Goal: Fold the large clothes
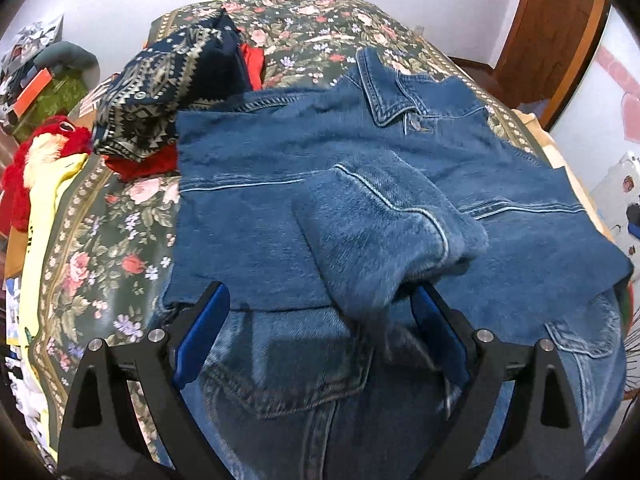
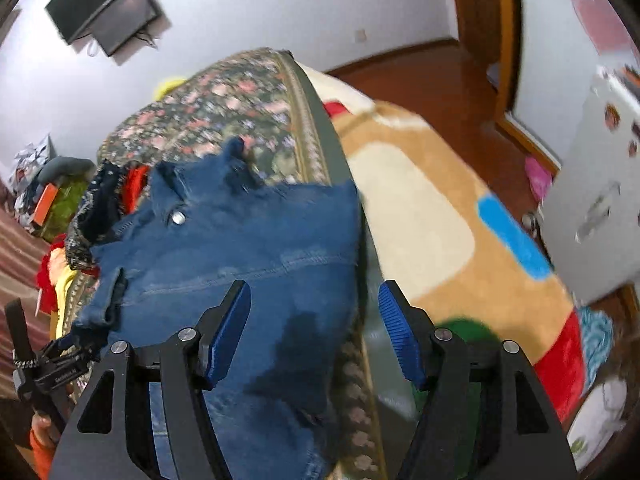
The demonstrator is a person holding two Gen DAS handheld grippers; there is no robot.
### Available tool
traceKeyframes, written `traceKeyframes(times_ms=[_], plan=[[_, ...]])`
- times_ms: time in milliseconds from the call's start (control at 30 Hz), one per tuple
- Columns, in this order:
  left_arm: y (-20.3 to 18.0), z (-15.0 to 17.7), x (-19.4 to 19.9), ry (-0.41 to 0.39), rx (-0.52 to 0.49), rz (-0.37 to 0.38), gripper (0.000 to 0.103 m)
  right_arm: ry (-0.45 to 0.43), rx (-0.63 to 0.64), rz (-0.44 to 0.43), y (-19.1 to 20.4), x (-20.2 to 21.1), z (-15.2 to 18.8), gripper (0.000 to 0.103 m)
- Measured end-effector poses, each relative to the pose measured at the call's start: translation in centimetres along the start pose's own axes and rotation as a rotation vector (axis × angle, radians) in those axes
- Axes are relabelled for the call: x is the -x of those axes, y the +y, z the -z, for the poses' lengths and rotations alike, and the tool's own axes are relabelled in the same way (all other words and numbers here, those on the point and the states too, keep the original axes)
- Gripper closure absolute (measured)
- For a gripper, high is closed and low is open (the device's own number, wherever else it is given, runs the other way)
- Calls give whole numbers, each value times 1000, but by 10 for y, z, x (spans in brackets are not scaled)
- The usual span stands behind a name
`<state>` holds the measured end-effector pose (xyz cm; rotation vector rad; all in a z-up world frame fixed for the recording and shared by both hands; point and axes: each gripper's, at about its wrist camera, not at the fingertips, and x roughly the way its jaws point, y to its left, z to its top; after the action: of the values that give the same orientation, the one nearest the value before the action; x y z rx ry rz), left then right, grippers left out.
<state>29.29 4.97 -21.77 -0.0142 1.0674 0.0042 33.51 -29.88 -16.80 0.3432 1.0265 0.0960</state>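
Denim jacket (image 1: 360, 184) lies partly folded on floral bedspread (image 1: 100, 248).

Home bedroom. Bed with floral bedspread (image 1: 100, 248) directly under both grippers, plush blanket (image 2: 432, 216) to the right, wall-mounted TV (image 2: 108, 8) up ahead-left, wooden door (image 1: 552, 32) and wood floor (image 2: 420, 76) beyond, stuffed toy (image 1: 36, 160) and clutter left.
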Motion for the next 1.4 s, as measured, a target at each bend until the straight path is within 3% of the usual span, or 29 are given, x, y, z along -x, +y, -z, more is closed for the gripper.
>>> traceKeyframes(times_ms=[167,267,367,467,533,600,700,800,900,1100,1200,1300,1400], plan=[[-3,-8,-7,-34,-36,-54,11,75,-48,3,-12,-21,13,40],[-2,-17,-3,-73,-77,-93,18,84,-45,2,-10,-22,14,40],[9,-24,1,-80,-51,-59,36,78,-33,2,-10,-20,13,39],[24,-24,3,-85,16,-34,45,80,-27,-2,-8,-22,14,38],[37,-21,1,-74,86,14,51,85,-23,-2,-8,-24,15,37],[51,-14,-6,-40,161,87,68,88,-23,1,-6,-26,16,36],[63,-2,-16,4,238,167,74,91,-28,1,-5,-27,17,35],[65,3,-13,-8,258,192,80,92,-29,3,-4,-26,16,35],[59,-7,4,-66,235,192,82,89,-27,4,-2,-23,15,35],[46,-41,65,-277,153,203,83,55,-14,-9,5,-11,9,35],[47,-54,81,-353,140,167,83,42,-5,-16,9,-6,8,34],[59,-56,70,-326,168,125,83,47,4,-16,11,-9,11,32],[76,-50,38,-219,208,97,80,69,5,-9,12,-16,14,32]])
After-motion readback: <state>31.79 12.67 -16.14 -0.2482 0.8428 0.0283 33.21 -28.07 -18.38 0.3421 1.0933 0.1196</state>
